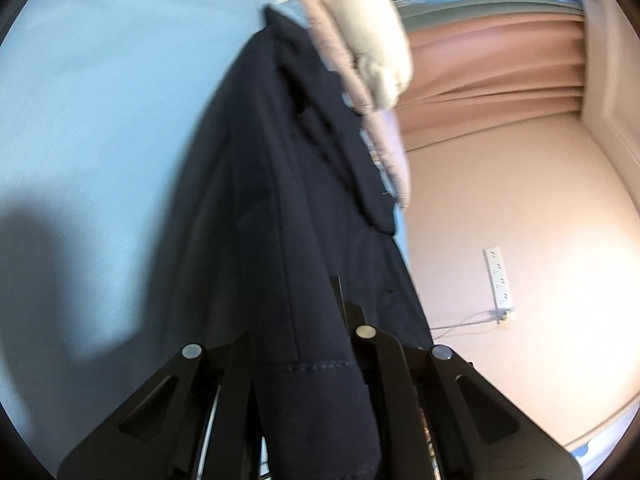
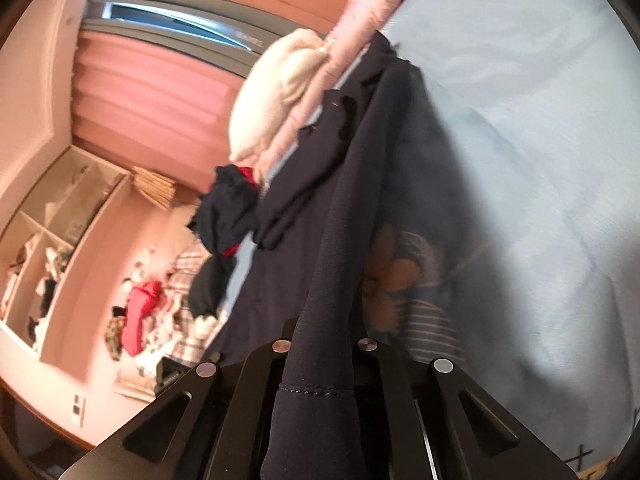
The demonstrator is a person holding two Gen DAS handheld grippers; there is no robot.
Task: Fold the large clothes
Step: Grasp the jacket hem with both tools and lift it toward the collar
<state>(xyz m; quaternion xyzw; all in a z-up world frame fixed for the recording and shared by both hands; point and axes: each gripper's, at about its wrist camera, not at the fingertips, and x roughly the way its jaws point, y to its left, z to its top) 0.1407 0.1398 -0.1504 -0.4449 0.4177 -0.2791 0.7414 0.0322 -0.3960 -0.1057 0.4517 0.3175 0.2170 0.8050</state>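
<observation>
A large dark navy garment stretches away from both grippers over a light blue bed sheet. My left gripper is shut on a stitched hem of the garment, which bunches between the jaws. My right gripper is shut on another hemmed edge of the same navy garment, lifted off the sheet. The garment's far end lies crumpled near the pillows.
A cream pillow and a pink quilted cover lie at the bed's far end. Pink curtains, a wall power strip, open shelves and a pile of clothes on the floor surround the bed.
</observation>
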